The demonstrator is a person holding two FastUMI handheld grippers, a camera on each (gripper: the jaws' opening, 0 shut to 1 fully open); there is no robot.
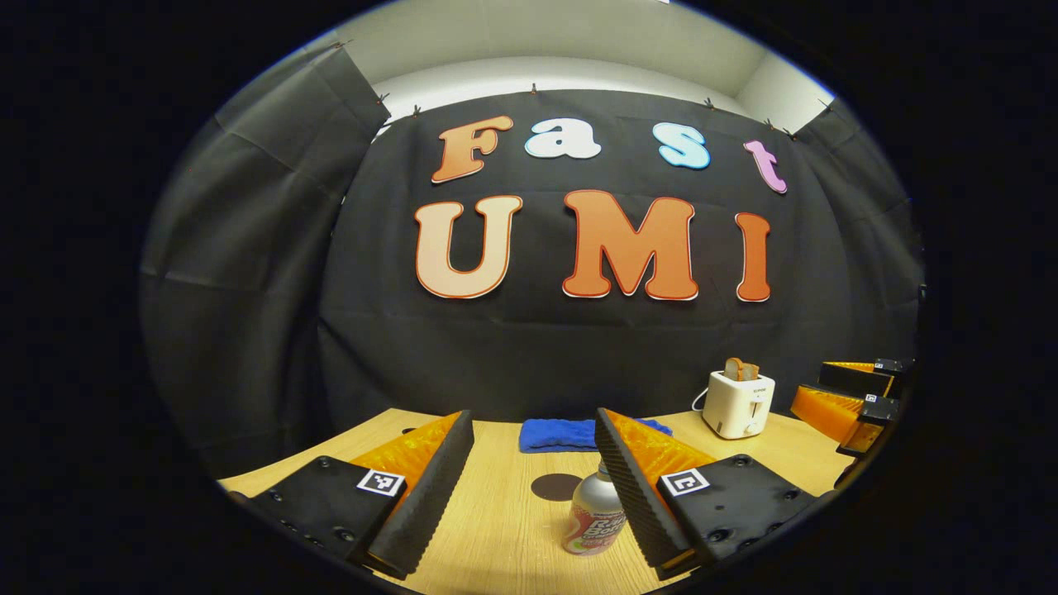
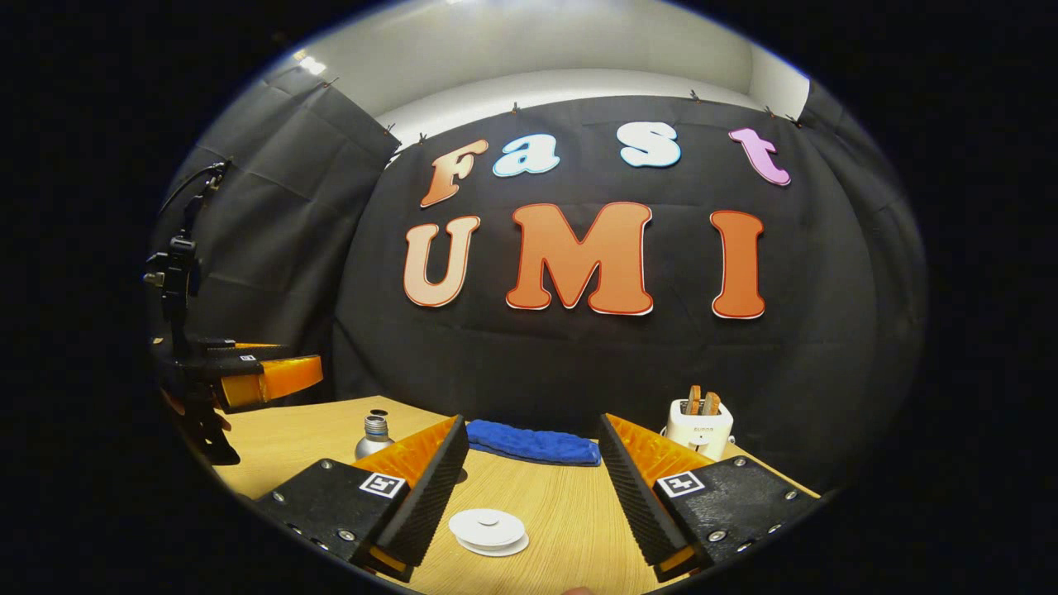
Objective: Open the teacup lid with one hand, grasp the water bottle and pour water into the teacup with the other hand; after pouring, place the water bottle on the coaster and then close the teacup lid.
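Teacup lid [image 2: 488,525], white and low with a small knob on top, sits on the bench [image 2: 570,512] between the fingers of the right tool [image 2: 529,487], nearer the left finger and not touched by either. Looks light, hard and glazed, probably ceramic, so brittle and slippery; best pinched at the knob or across the rim, then lifted straight up. Cup beneath barely visible from this low angle, so depth hard to judge.

Water bottle [image 1: 593,521] stands upright on the bench, silver with a printed wrap, just beside the inner pad of the left tool's [image 1: 533,487] right finger; cannot tell whether touching. Appears uncapped in the right gripper view. Rigid metal-looking body, smooth and round, likely heavier when full; mid-body grip across the wrap gives the ribbed pads most to bite on. Dark round coaster [image 1: 555,487] lies flat just behind the bottle, with a blue cloth [image 1: 579,434] farther back and a white toaster [image 1: 738,403] off to the right.

Both tools spread wide, holding nothing, held level and low over the bench, pointing toward the back wall. Right tool well placed to close on the lid; left tool needs a small shift right to centre the bottle.
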